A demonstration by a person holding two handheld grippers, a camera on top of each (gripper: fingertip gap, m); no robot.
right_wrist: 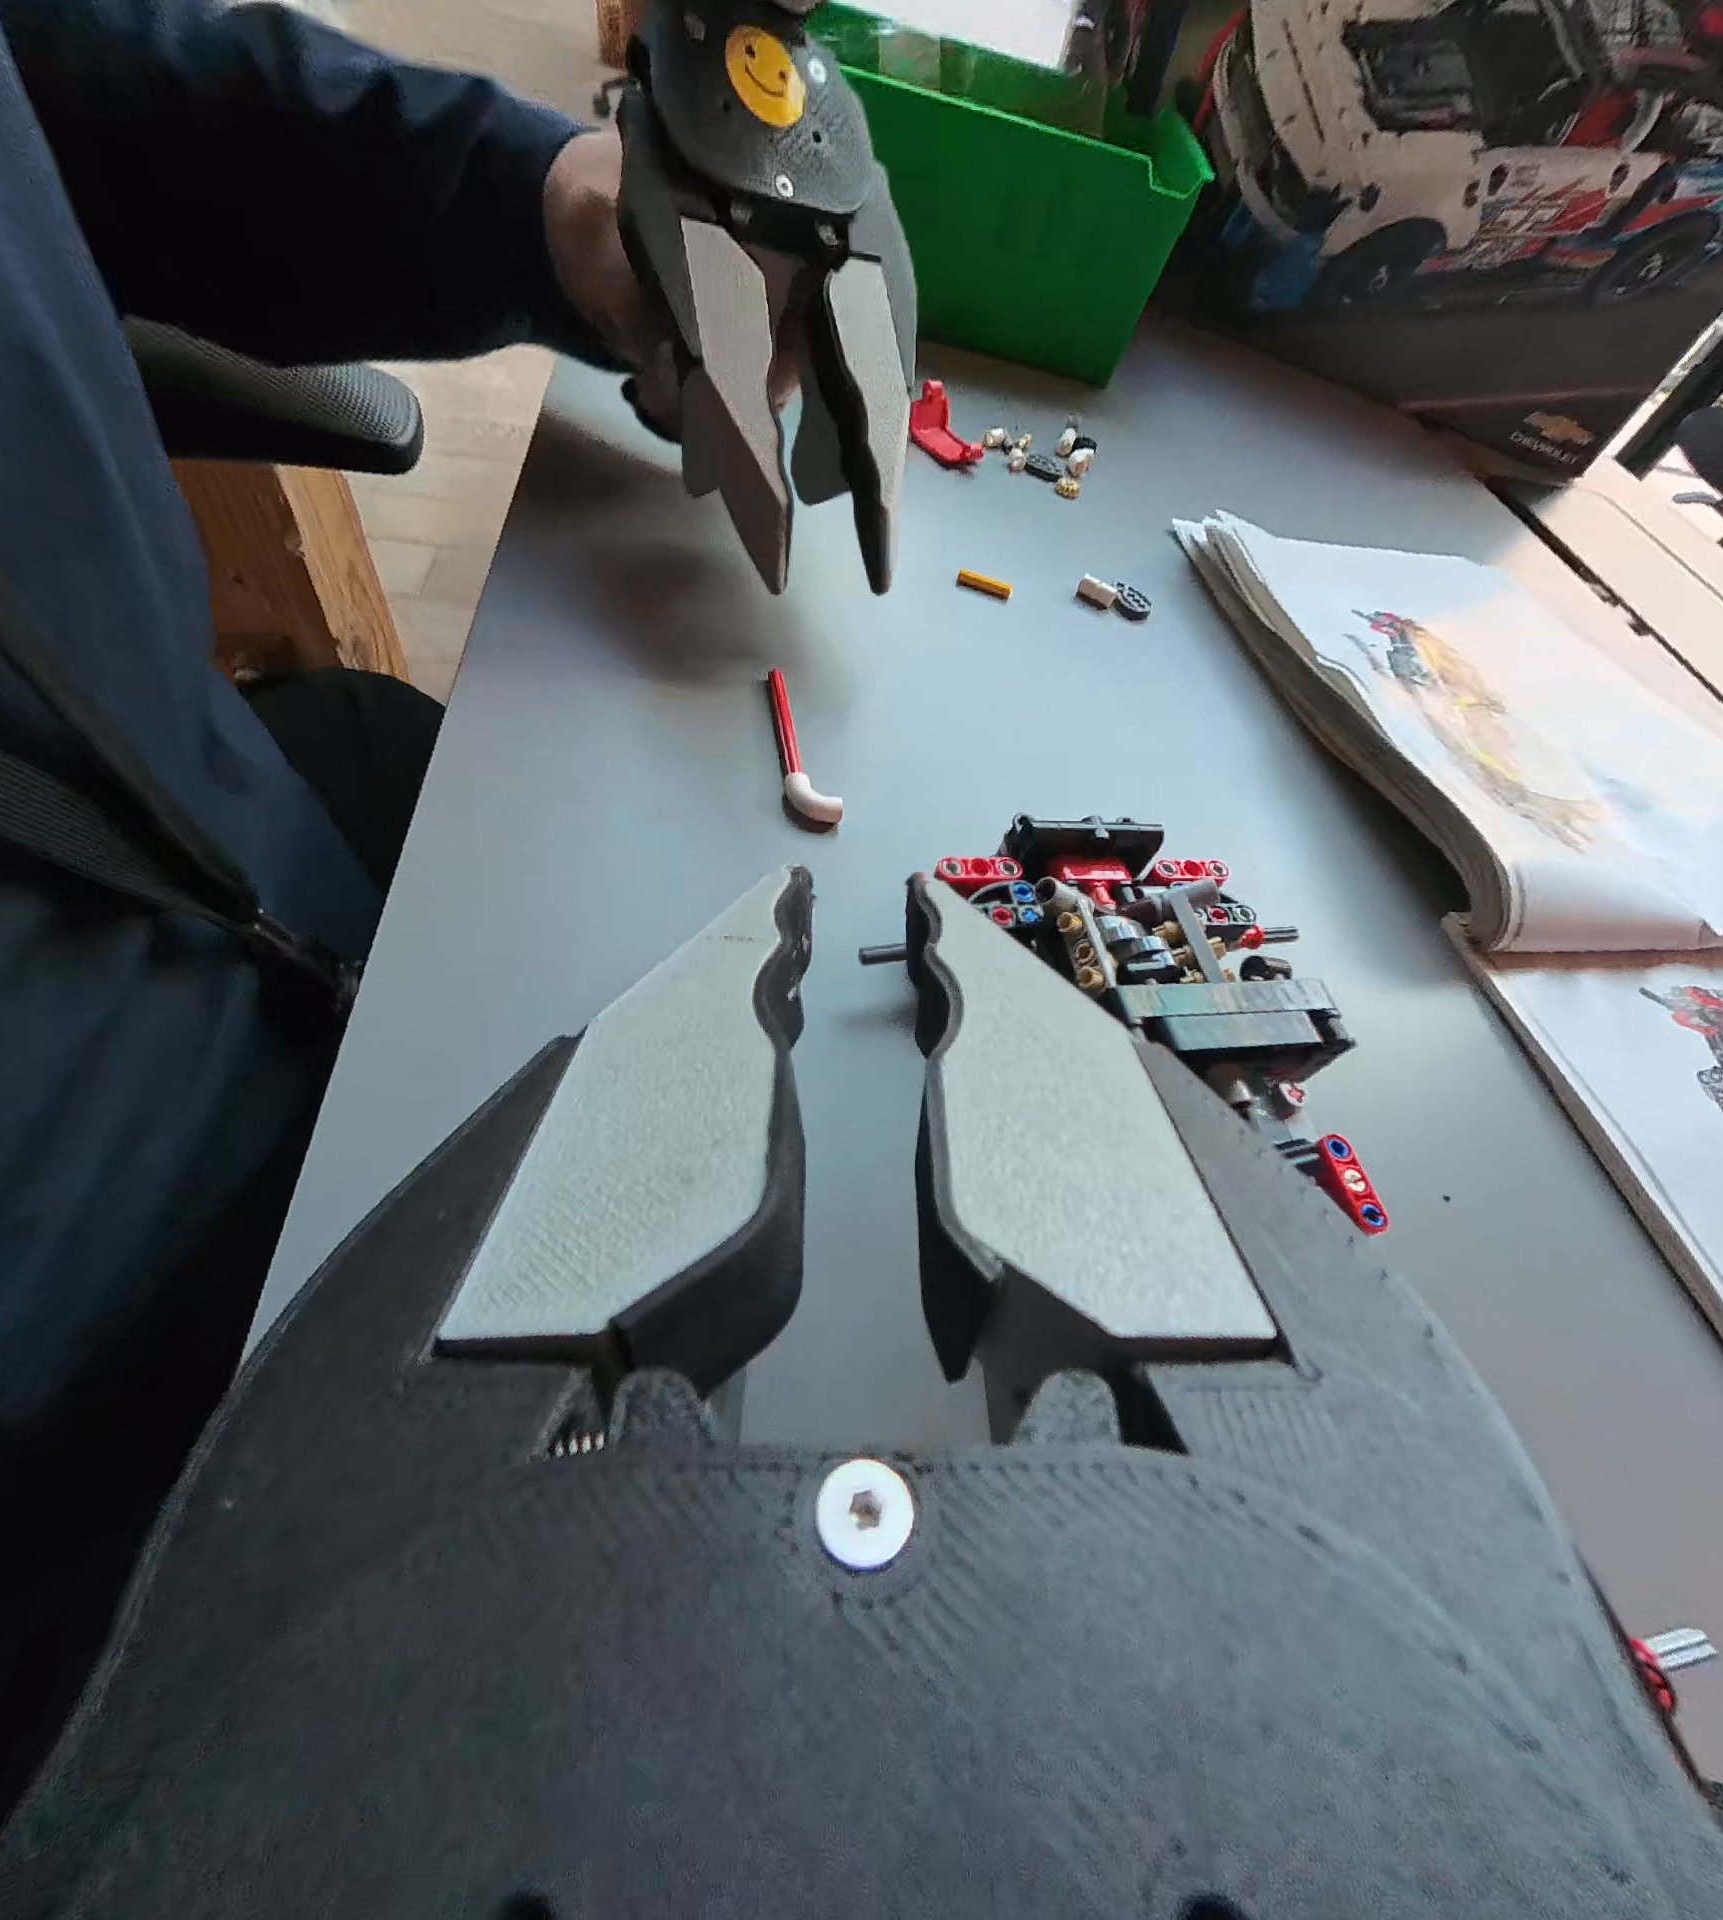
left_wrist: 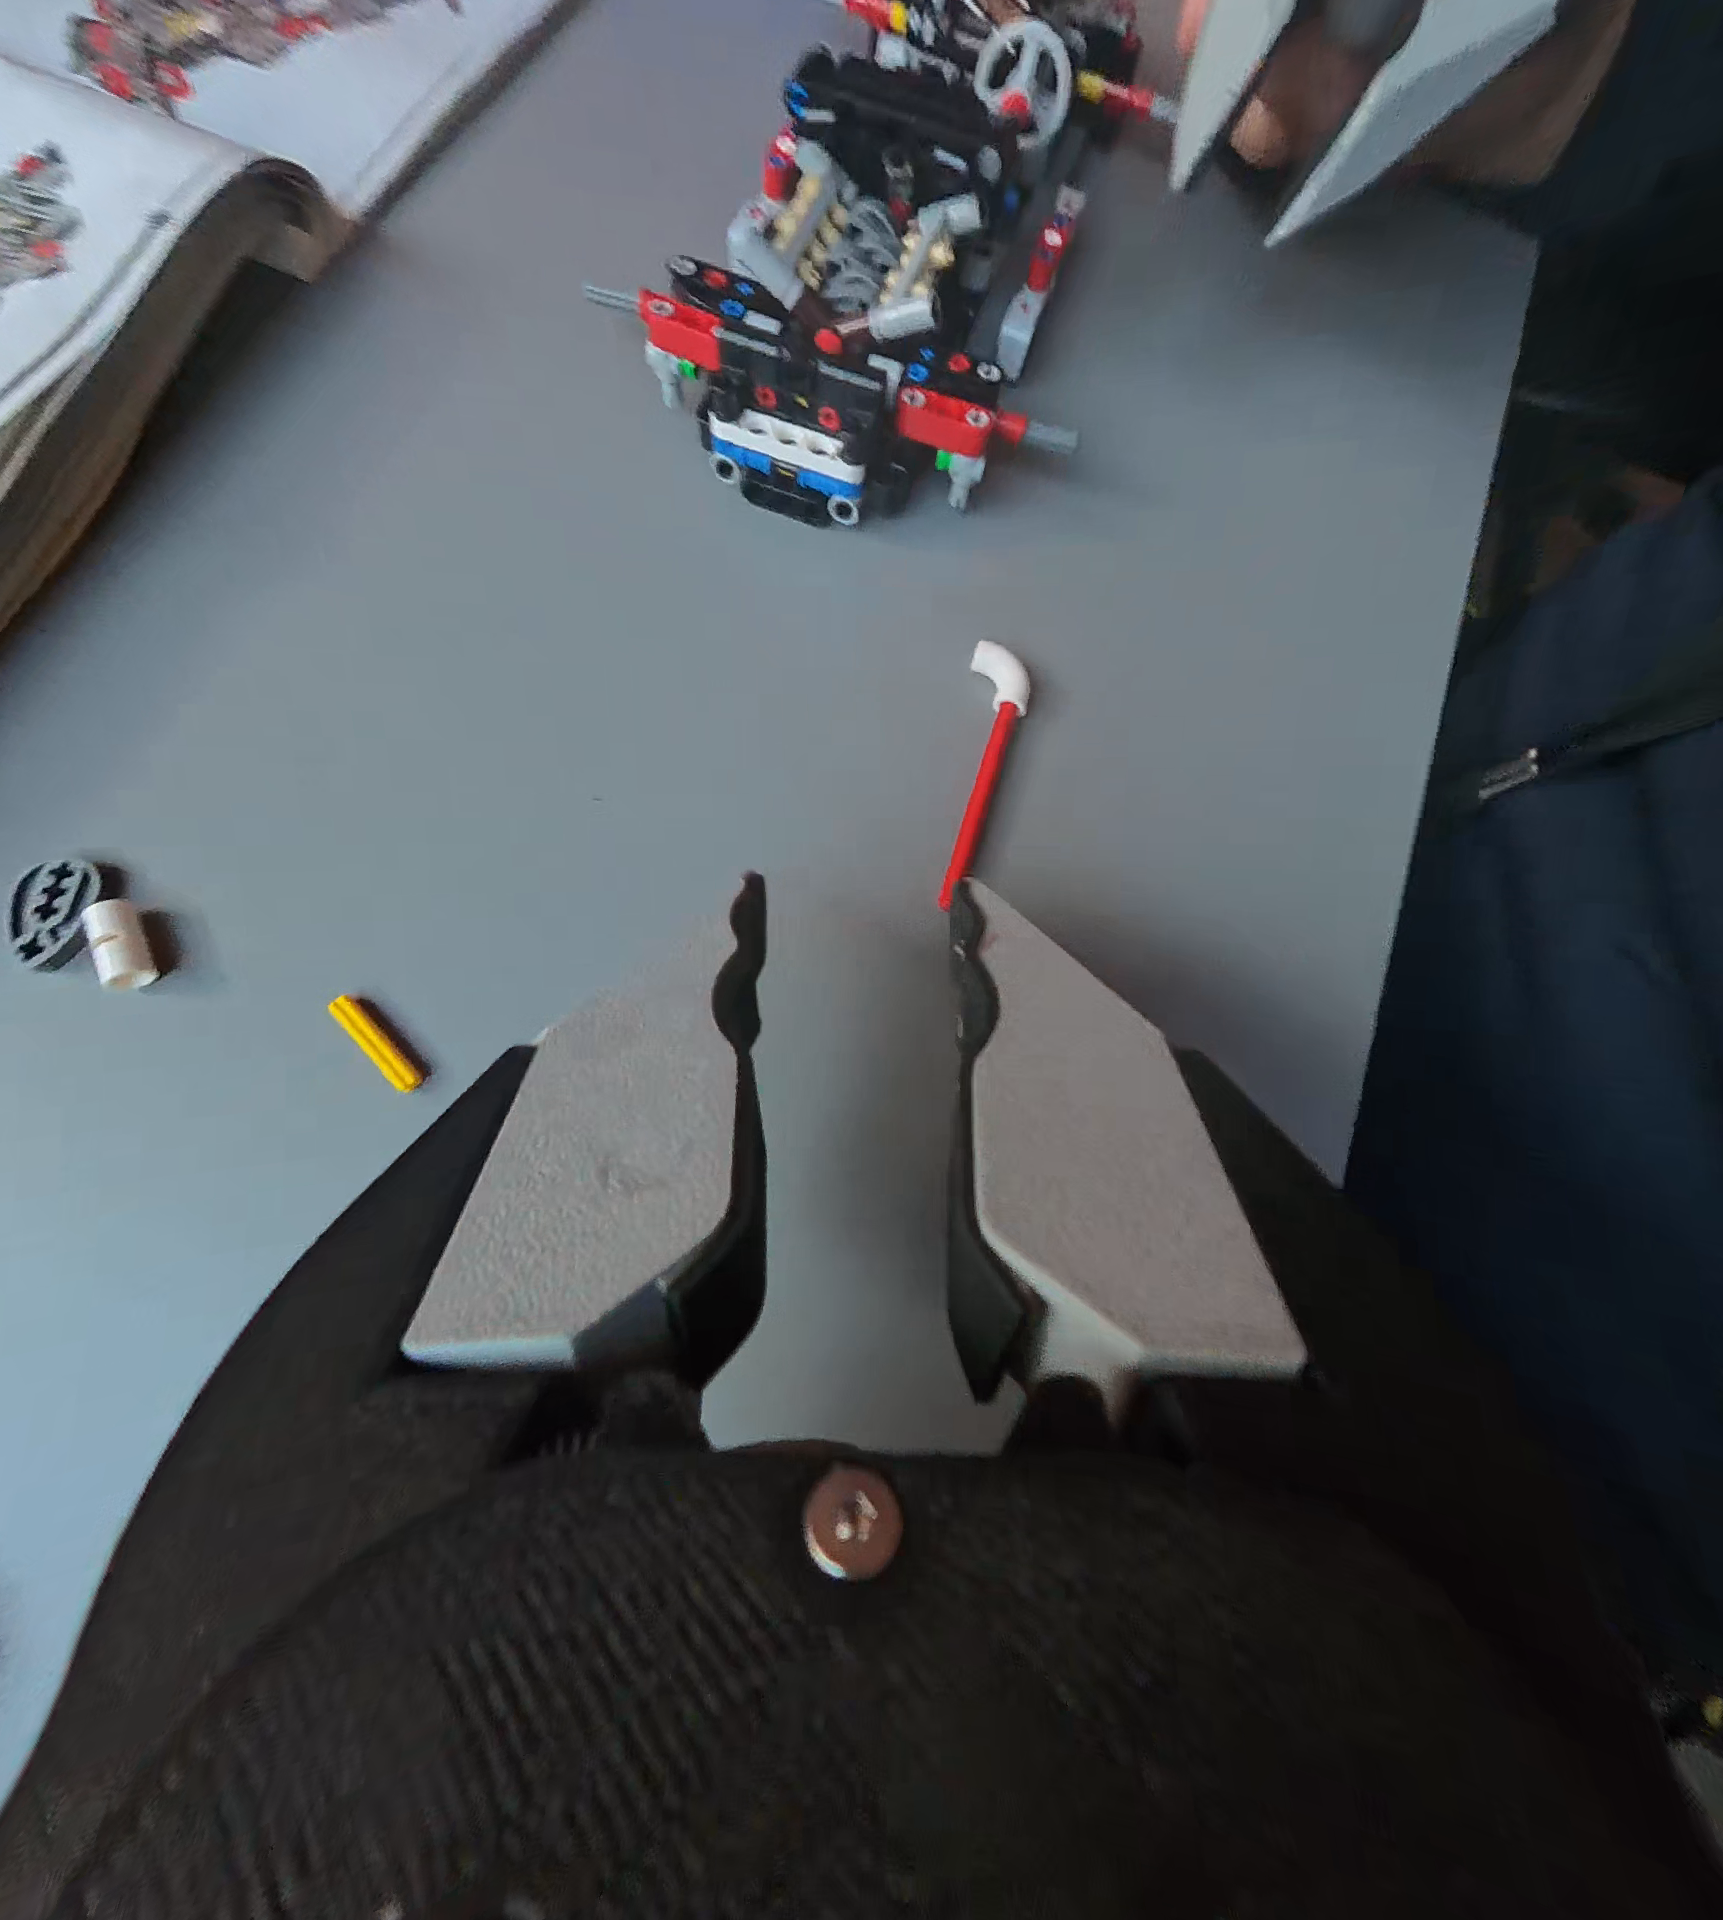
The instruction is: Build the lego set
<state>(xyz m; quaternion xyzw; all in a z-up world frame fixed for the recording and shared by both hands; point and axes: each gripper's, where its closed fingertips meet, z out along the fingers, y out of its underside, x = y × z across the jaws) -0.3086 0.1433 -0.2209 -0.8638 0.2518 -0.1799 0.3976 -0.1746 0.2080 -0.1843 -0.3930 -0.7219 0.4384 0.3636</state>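
We see two hand-held grippers over a grey surface strewn with building-brick parts.

Left gripper: its jaws stand apart with bare surface between them and nothing in their hold. In the right wrist view it hangs above the surface, raised clear of it, gripped by a hand in a dark sleeve. Nearest to it is a red axle capped by a white elbow piece; the axle lies flat near the person's edge of the surface, its near end level with the tip of the right-hand finger; contact cannot be judged. Toward the opposite side lie a yellow axle, then a white bush touching a black oval piece.

Right gripper: its jaws are parted more narrowly, holding nothing. Just beside its right-hand finger sits a partly built vehicle chassis, whose dark axle stub shows in the gap between the fingers, no pad pressing on it.

An open instruction book lies along the surface's far edge, away from the person; a green bin and a printed box stand at one end.
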